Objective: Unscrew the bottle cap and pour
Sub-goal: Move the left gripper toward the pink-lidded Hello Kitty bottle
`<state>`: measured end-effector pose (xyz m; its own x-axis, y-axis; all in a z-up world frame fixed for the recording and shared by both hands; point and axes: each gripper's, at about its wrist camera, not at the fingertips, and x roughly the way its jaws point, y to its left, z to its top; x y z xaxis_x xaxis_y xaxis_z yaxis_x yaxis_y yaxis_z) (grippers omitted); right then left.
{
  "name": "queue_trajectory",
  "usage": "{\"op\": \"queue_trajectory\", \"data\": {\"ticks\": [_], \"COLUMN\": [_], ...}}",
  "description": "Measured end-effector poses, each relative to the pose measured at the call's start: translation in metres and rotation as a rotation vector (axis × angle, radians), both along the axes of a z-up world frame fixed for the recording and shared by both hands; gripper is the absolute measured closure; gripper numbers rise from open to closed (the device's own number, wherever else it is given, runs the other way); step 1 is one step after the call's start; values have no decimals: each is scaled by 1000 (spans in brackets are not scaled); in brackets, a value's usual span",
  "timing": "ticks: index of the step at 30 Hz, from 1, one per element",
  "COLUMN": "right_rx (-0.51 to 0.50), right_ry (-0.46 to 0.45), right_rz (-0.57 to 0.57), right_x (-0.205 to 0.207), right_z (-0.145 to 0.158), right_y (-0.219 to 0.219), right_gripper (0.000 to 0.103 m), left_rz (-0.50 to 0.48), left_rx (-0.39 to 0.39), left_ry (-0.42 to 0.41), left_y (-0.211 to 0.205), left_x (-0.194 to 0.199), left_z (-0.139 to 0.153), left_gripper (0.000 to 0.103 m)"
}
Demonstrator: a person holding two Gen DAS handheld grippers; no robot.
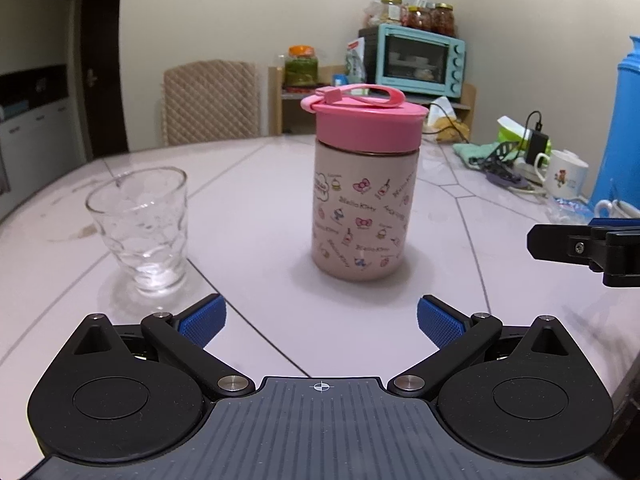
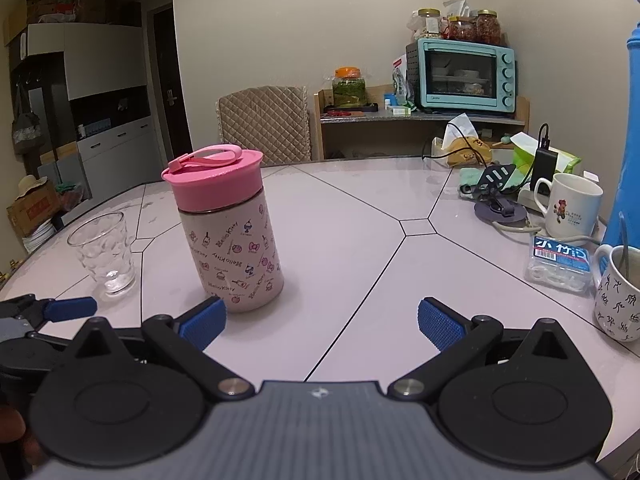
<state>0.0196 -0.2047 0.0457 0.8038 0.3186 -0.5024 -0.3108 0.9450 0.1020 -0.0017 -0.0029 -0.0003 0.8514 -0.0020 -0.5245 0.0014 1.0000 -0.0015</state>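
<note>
A beige Hello Kitty bottle (image 1: 362, 216) with a pink screw cap (image 1: 366, 120) and strap stands upright on the table. It also shows in the right wrist view (image 2: 234, 248), with its cap (image 2: 214, 178) on. An empty clear glass (image 1: 140, 228) stands to its left, also in the right wrist view (image 2: 105, 256). My left gripper (image 1: 322, 322) is open and empty, a short way in front of the bottle. My right gripper (image 2: 322, 322) is open and empty, to the right of the bottle, its left fingertip close to the bottle's base.
The pale tiled table (image 2: 360, 216) carries clutter at the right: a white mug (image 2: 570, 204), a patterned mug with a spoon (image 2: 618, 292), a box of floss picks (image 2: 560, 262), a blue thermos (image 2: 630, 140), cables and a charger (image 2: 544, 164). A chair (image 2: 264, 120) stands behind.
</note>
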Motion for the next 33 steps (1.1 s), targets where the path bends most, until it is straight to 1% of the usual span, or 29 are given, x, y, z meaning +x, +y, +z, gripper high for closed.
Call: {"op": "queue_trajectory", "data": {"ticks": [3,5,7,8,10,11,13,14,17,20,25,28,33], "right_rx": [30,21,-19,-10,7,18,32,38,55,66,70,55,79], "right_ry": [-4,-89,-134,-133,-119,-131,-118,-113,-86,-78,-85,-92,-113], "right_rz": [23,65,73,80,96,96,88,81,67,68,75,71,98], "right_x": [2,-5,-11,-12,-11,-16,-9,-8,-3,0,1,1,-2], "right_z": [-1,3,4,6,9,9,8,8,8,9,8,8,13], "right_y": [-2,-1,1,0,1,1,-2,-3,-6,-8,-10,-10,-10], "right_gripper": [0,0,0,0,0,0,0,0,0,0,0,0,0], "left_rz": [-4,-7,-9,-10,-24,-29,-38,-39,-46,-45,-56,-59,-71], "left_rx": [16,27,38,44,11,1,-12,-18,10,22,8,6,7], "left_ry": [-14,-23,-32,-36,-11,-5,-2,-4,3,11,5,3,10], "left_y": [-5,-8,-12,-13,1,4,7,8,5,3,3,1,0], "left_x": [-3,-5,-7,-8,0,1,0,1,0,11,15,17,17], "left_z": [-1,-1,-1,-2,2,3,5,1,-1,-6,-4,-2,-2], "left_gripper": [0,0,0,0,0,0,0,0,0,0,0,0,0]}}
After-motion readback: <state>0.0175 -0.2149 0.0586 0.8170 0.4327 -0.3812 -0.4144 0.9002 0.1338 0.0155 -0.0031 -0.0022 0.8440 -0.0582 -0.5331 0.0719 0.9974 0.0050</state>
